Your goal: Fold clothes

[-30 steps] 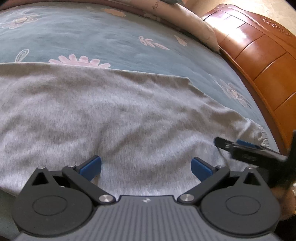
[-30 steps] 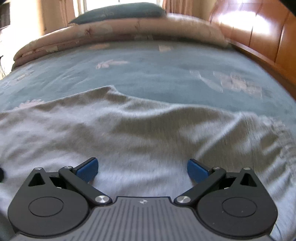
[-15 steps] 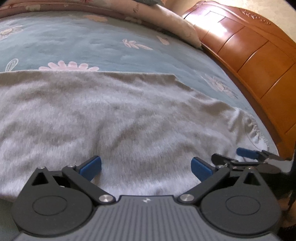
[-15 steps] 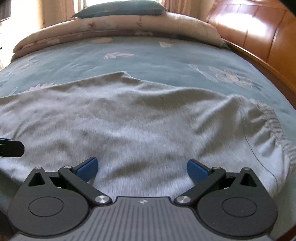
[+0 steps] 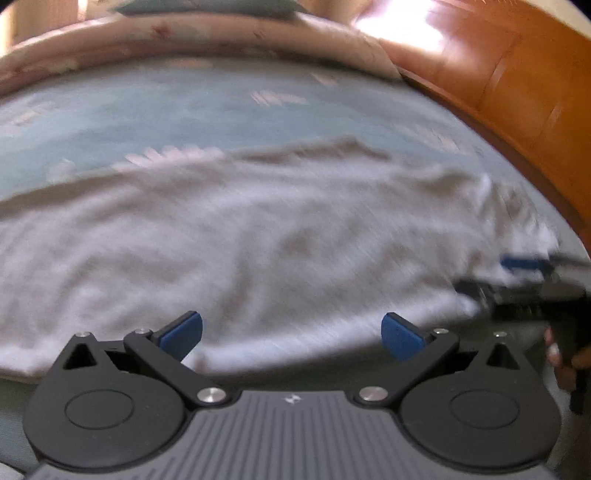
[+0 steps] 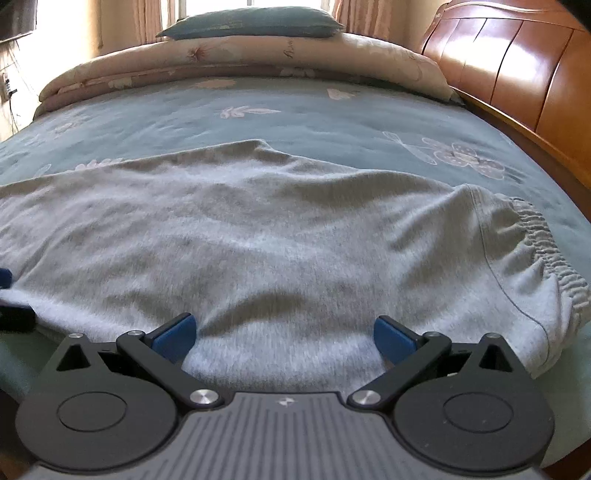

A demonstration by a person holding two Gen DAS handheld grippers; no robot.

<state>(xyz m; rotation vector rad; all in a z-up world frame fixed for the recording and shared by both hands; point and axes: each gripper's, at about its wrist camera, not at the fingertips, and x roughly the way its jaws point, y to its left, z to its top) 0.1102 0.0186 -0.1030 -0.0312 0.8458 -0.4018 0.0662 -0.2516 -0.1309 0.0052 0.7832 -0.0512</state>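
Observation:
A grey knit garment (image 6: 280, 240) with an elastic waistband (image 6: 554, 258) at its right end lies spread across a teal floral bedspread (image 6: 295, 118). My right gripper (image 6: 284, 338) is open just above the garment's near edge, nothing between its blue pads. In the blurred left wrist view the same grey garment (image 5: 258, 240) fills the middle, and my left gripper (image 5: 291, 334) is open over its near hem. The right gripper (image 5: 524, 280) shows at the right edge of that view, by the waistband end, with a hand behind it.
A wooden headboard (image 6: 517, 81) runs along the right side. A folded pinkish quilt (image 6: 240, 62) with a dark pillow (image 6: 255, 26) on top lies at the far end of the bed. Bedspread beyond the garment is bare.
Both grippers have drawn back toward the garment's near edge, still open. The left view has swung and tilted up, now blurred with motion. The garment lies as before.

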